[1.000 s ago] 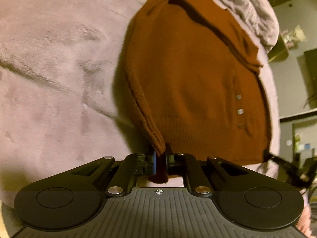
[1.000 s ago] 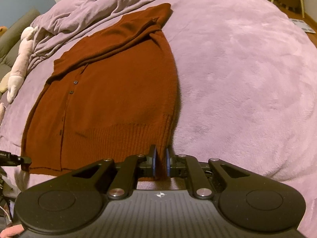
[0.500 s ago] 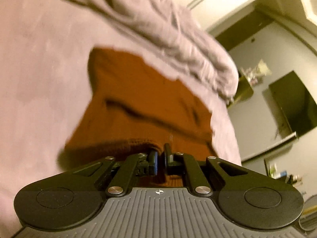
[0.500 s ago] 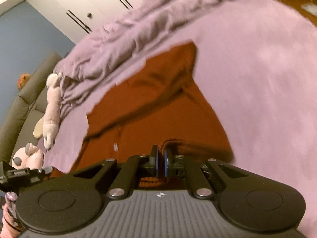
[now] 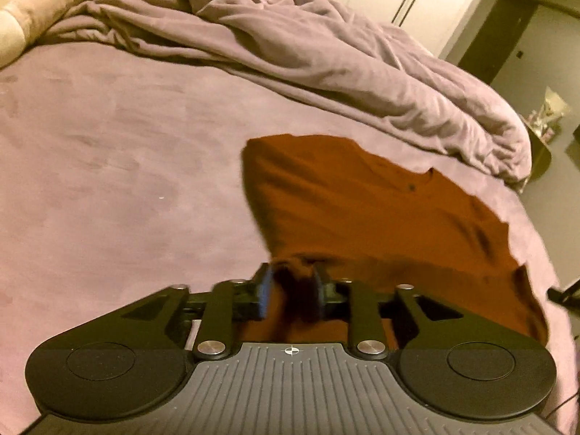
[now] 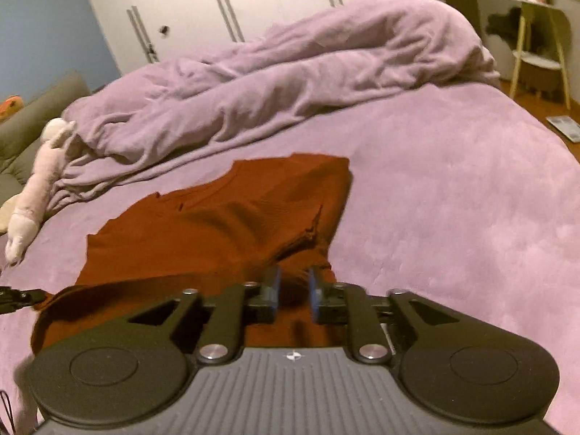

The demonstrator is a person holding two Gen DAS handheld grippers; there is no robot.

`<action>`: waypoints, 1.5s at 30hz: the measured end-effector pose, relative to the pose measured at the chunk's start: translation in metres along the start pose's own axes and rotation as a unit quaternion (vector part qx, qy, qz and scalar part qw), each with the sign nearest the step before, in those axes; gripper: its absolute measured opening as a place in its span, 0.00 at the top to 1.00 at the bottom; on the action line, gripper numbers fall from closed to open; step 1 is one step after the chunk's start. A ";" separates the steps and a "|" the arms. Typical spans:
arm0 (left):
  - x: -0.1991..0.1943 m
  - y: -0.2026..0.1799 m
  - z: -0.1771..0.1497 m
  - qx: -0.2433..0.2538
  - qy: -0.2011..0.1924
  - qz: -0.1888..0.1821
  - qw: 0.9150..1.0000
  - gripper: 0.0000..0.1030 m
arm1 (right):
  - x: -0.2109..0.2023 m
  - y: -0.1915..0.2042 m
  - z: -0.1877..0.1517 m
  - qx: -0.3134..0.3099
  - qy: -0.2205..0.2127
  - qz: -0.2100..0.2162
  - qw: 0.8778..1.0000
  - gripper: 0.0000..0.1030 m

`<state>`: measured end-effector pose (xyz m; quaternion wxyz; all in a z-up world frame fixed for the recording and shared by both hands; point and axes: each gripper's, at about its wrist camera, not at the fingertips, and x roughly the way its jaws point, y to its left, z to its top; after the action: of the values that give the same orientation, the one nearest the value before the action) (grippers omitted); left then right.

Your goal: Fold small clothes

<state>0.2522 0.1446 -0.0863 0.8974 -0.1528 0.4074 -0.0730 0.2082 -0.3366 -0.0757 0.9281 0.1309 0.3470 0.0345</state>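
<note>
sweater: rust-brown cardigan (image 5: 380, 217) lies on the purple bed (image 5: 108, 152), hem doubled up toward the collar, looks like a bottom-up fold

left gripper (image 5: 291, 295): fingers parted a bit, hem corner loose between them

right gripper (image 6: 293, 293): same, parted, probably letting go

containers: none around, just the rumpled duvet (image 6: 290, 72) behind

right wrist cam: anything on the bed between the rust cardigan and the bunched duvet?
Nothing: in the right wrist view only bare purple bedspread separates cardigan from duvet.
</note>
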 end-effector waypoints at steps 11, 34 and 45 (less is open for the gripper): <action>0.030 0.020 -0.006 -0.003 0.047 -0.045 0.998 0.49 | 0.051 0.014 -0.004 -0.101 0.043 -0.001 0.994 0.45; 0.028 -0.024 0.002 0.067 0.021 -0.054 0.996 0.85 | 0.059 0.034 -0.007 -0.159 0.033 -0.026 0.986 0.92; 0.040 -0.035 -0.005 0.110 0.025 -0.008 0.994 0.90 | 0.063 0.045 -0.010 -0.188 0.035 -0.039 0.981 0.94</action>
<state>0.2746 0.0998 -0.1063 0.8979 -0.0541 0.4176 -0.1283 0.2505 -0.2815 -0.1109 0.9239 -0.0613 0.3716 0.0673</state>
